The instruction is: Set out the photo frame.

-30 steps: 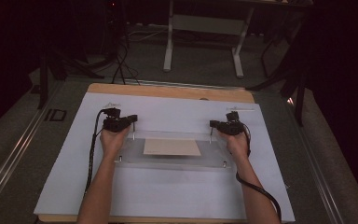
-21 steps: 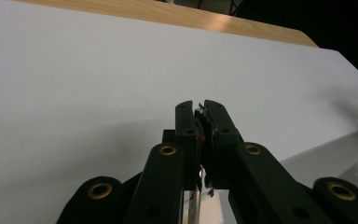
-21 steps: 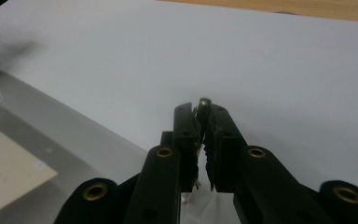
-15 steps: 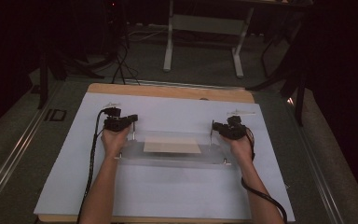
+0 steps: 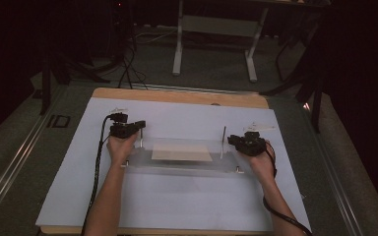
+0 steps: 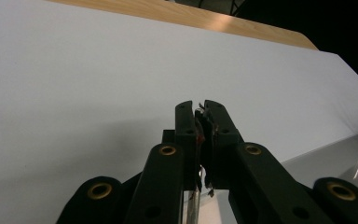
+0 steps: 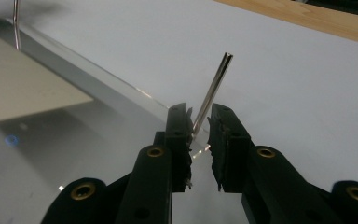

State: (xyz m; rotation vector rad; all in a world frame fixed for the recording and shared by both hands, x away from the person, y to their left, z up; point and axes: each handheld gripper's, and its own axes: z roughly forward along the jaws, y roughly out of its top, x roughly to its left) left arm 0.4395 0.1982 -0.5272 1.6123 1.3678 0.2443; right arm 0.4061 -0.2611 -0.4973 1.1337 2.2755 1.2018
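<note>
plate point(image 5: 187, 164), clear and flat like acrylic, lies in the middle of the bench point(image 5: 177, 96), between the two hands. the bench has a pale wood top, and a big white sheet point(image 5: 177, 206) covers almost all of it; the wood shows as a strip at the far edge. on the plate rests a beige card point(image 5: 182, 152), flat and near its centre. thin metal rods stand up from the plate: one point(image 5: 223, 141) near the right end, one point(image 5: 141, 139) near the left end, and small pegs point(image 5: 236, 170) sit at the near corners.

around the bench the room is dark. the floor is grey carpet, with a metal rail point(image 5: 10, 172) along the left side. behind the bench stands a white frame point(image 5: 214, 29) of another table, and black cables point(image 5: 128, 69) lie on the floor.

left gripper point(image 5: 126, 129) is at the left end of the plate. in the left gripper view its jaws are pressed together on a thin metal rod point(image 6: 192, 207), which shows just below them.

right gripper point(image 5: 247, 142) is at the right end of the plate. in the right gripper view its jaws stand a little apart and have just been opening; the rod point(image 7: 212, 91) rises tilted between them, close against the left jaw and free from the right one. if it touches the left jaw i cannot tell.
</note>
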